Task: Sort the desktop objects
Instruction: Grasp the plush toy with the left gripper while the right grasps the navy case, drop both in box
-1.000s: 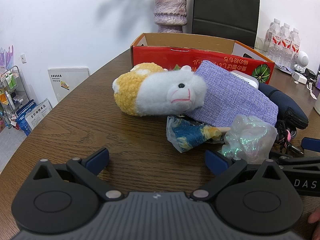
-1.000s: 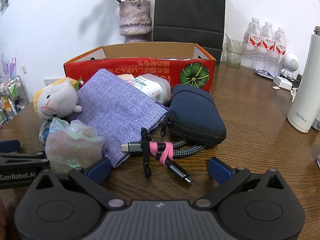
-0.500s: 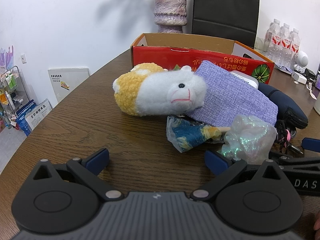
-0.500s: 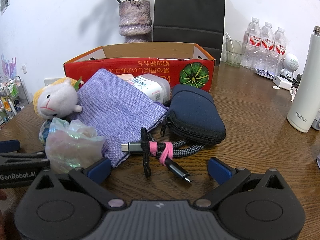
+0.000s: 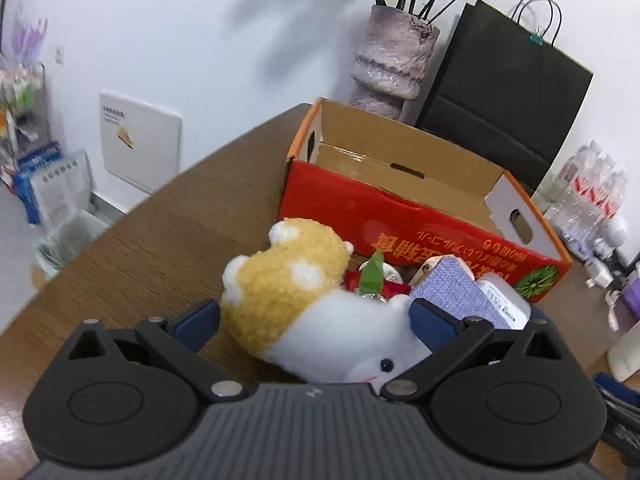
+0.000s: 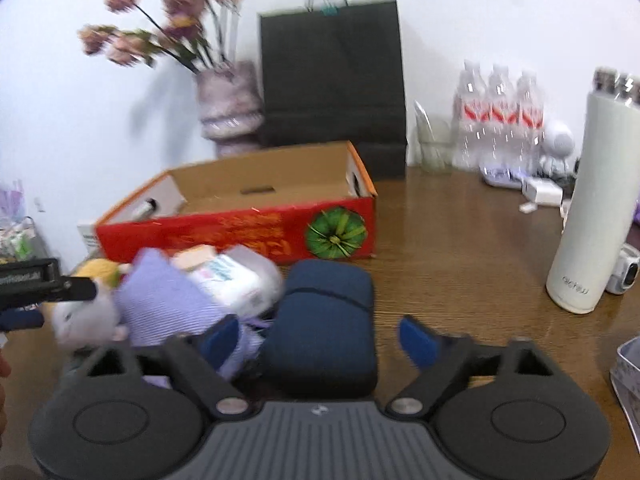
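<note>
Left fingers (image 5: 256, 326) are spread around the plush toy (image 5: 304, 308), ungripped. Right fingers (image 6: 416, 340) are closing around the navy pouch (image 6: 324, 328); contact cannot be told. Grasp step; firm closure, then transfer into the cardboard box (image 5: 400, 216), is needed.

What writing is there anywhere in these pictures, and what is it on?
"aichiw", roughly: white flask.
Red box: orange characters, upside down; I cannot read them.
Water bottles: red labels, blurred.
White packet: label too small.
Wall panel: sign too small.

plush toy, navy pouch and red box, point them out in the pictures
plush toy (image 5: 280, 296), left wrist view, on its yellow back
navy pouch (image 6: 326, 320), right wrist view, on its top face
red box (image 6: 224, 236), right wrist view, on its red front wall
</note>
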Motion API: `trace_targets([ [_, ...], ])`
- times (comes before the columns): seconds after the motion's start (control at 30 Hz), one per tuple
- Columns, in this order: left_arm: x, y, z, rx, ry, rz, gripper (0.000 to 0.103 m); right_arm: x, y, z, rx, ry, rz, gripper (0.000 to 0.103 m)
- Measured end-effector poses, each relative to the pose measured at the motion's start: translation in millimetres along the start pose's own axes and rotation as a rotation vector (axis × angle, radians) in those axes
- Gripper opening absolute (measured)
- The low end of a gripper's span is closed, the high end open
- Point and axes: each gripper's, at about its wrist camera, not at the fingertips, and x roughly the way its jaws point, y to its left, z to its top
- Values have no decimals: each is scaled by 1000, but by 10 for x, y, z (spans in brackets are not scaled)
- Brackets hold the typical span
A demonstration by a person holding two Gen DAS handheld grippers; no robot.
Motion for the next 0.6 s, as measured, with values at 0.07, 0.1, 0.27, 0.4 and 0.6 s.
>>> trace_targets([
  [0.07, -48, 97, -25, 3, 0, -5, 103, 101, -76, 37, 27, 16, 4, 75],
  [0.1, -79, 158, -35, 7, 1, -1, 103, 129, -89, 44, 30, 21, 2, 76],
  [0.27, -19, 320, -50, 8, 36, 23, 103, 433, -74, 119, 16, 92, -29, 76],
  [0.4, 7, 340, 31, -44, 37, -30, 70, 529, -90, 164, 27, 106, -14, 61],
  [0.6, -207, 379, 18, -67, -22, -74, 50, 202, -137, 145, 1, 37, -32, 58],
])
